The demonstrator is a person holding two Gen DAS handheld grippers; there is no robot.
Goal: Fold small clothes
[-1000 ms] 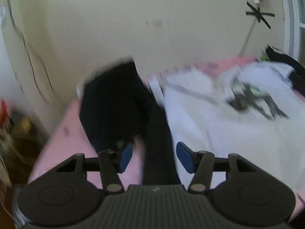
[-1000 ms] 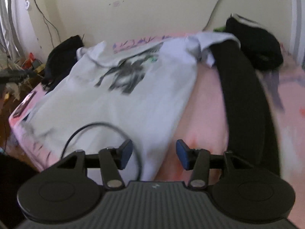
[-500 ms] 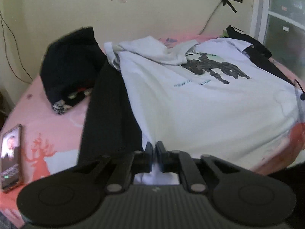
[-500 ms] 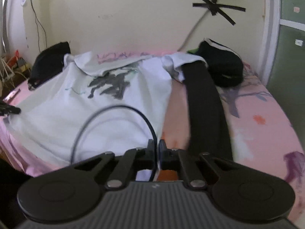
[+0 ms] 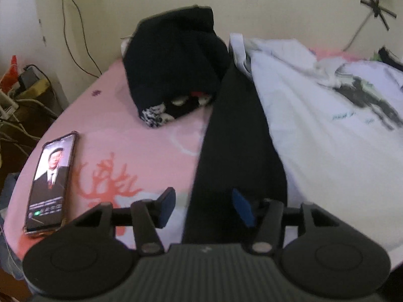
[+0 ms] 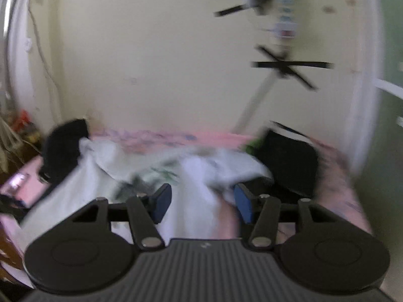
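A white T-shirt with a dark print [image 5: 327,130] lies spread on the pink bed; it also shows blurred in the right wrist view [image 6: 191,176]. A long black band of cloth [image 5: 236,136] lies along its left edge. My left gripper [image 5: 204,209] is open over the near end of the black band and holds nothing. My right gripper [image 6: 201,203] is open and empty, raised above the near part of the T-shirt.
A black bundle of clothes [image 5: 176,63] sits at the far left of the bed, another black bundle [image 6: 287,161] at the far right. A phone [image 5: 50,181] with a lit screen lies near the bed's left edge. Cables and clutter [image 5: 17,95] stand beside the bed.
Both grippers were shut half a second ago and are open now. The left one has swung left toward the black band and phone. The right one has tilted up toward the wall.
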